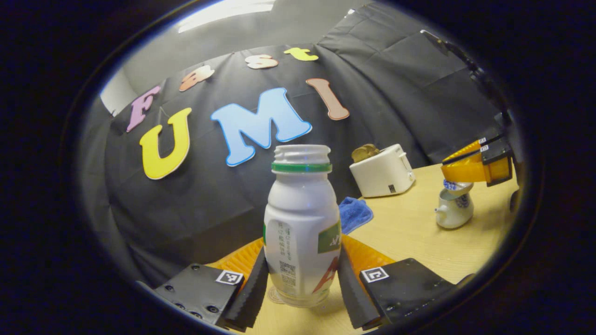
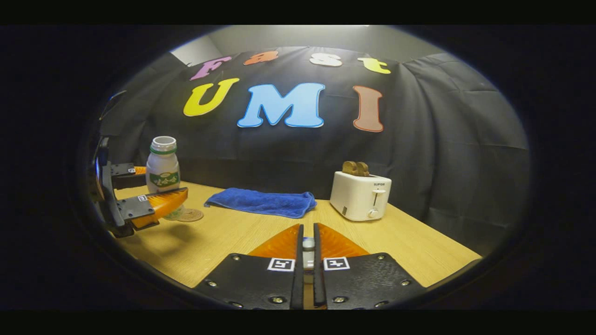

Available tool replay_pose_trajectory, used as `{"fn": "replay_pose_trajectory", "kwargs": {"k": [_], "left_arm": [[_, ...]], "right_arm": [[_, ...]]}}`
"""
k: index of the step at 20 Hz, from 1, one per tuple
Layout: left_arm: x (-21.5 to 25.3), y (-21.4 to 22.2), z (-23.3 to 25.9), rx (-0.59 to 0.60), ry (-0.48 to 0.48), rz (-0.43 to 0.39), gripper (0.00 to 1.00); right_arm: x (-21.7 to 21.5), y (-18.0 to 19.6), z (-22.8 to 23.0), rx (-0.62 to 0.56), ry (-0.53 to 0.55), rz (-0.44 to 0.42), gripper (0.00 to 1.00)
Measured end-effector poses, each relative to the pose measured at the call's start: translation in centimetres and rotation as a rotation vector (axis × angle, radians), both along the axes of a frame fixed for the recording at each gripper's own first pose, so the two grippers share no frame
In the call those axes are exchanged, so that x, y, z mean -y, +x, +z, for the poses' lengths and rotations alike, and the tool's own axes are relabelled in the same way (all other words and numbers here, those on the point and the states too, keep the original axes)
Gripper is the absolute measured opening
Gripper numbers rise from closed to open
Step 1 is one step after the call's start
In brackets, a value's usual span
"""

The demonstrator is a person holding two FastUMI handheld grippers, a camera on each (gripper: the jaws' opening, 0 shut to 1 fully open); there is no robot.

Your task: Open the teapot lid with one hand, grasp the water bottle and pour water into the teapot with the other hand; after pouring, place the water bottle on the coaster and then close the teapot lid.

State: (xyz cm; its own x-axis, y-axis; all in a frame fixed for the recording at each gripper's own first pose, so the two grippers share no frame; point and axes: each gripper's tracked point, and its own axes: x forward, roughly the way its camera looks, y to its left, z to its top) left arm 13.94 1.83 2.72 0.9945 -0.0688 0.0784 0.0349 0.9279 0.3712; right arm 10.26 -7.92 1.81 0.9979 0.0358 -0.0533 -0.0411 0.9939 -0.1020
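Observation:
A white water bottle (image 1: 301, 218) with a green neck ring and no cap stands upright on a round woven coaster (image 2: 188, 215). My left gripper (image 1: 302, 253) is shut on the bottle's lower body, one finger pressing each side. In the right gripper view the same bottle (image 2: 162, 170) stands between that gripper's fingers (image 2: 163, 201) at the table's left. My right gripper (image 2: 308, 229) is shut on the small knob of the teapot lid (image 2: 308, 244). The left gripper view has it over the white teapot (image 1: 454, 211), holding the lid (image 1: 458, 186) at the teapot's mouth; whether the lid rests on it I cannot tell.
A blue cloth (image 2: 263, 202) lies folded at the back of the wooden table (image 2: 223, 232). A white toaster (image 2: 361, 195) with bread in it stands at the back right. The table's right edge runs close to the teapot.

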Motion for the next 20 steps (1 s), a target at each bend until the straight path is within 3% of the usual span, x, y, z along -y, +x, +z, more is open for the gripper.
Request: {"fn": "replay_pose_trajectory", "kwargs": {"k": [2, 4, 6, 7, 11, 12, 13, 14, 15, 16, 17, 19, 20], "left_arm": [[-1.0, 0.3, 0.7, -0.006, -0.059, 0.001, 0.83], [-2.0, 0.4, 1.9, 0.006, -0.119, 0.013, 0.83], [-3.0, 0.1, 2.7, 0.022, -0.172, 0.019, 0.71], [-3.4, -0.3, 2.7, 0.025, -0.199, 0.016, 0.83], [-5.0, -0.3, 2.9, 0.025, -0.26, 0.039, 0.83], [-5.3, -0.3, 2.9, 0.022, -0.262, 0.044, 0.83], [-5.6, -0.2, 2.8, 0.022, -0.263, 0.053, 0.82], [-5.9, -0.3, 3.0, 0.025, -0.264, 0.058, 0.72], [-6.1, -0.3, 3.1, 0.028, -0.268, 0.062, 0.82], [-6.4, -0.4, 3.2, 0.029, -0.274, 0.066, 0.82], [-6.6, -0.4, 3.1, 0.028, -0.28, 0.07, 0.82], [-7.0, -0.2, 2.7, 0.014, -0.305, 0.076, 0.82], [-7.1, -0.1, 2.5, 0.0, -0.327, 0.076, 0.83]], "right_arm": [[0.3, 0.6, -0.1, -0.002, 0.003, -0.007, 0.08], [1.0, 1.2, -0.2, 0.003, 0.014, -0.022, 0.08], [1.2, 1.5, -0.5, -0.007, 0.041, -0.018, 0.08], [1.3, 1.5, -0.7, -0.008, 0.052, -0.02, 0.08], [0.9, 2.1, -1.7, -0.038, 0.064, -0.006, 0.08], [0.9, 2.3, -2.1, -0.047, 0.063, -0.008, 0.08], [1.1, 2.2, -2.4, -0.055, 0.064, -0.01, 0.0], [1.3, 2.3, -2.6, -0.064, 0.065, -0.015, 0.0], [1.3, 2.4, -2.9, -0.07, 0.069, -0.018, 0.0], [1.6, 2.3, -2.7, -0.065, 0.075, -0.026, 0.25], [1.7, 2.2, -2.7, -0.065, 0.075, -0.036, 0.13], [1.4, 1.6, -2.3, -0.042, 0.056, -0.032, 0.26], [1.2, 1.1, -1.8, -0.017, 0.047, -0.027, 0.6]]}}
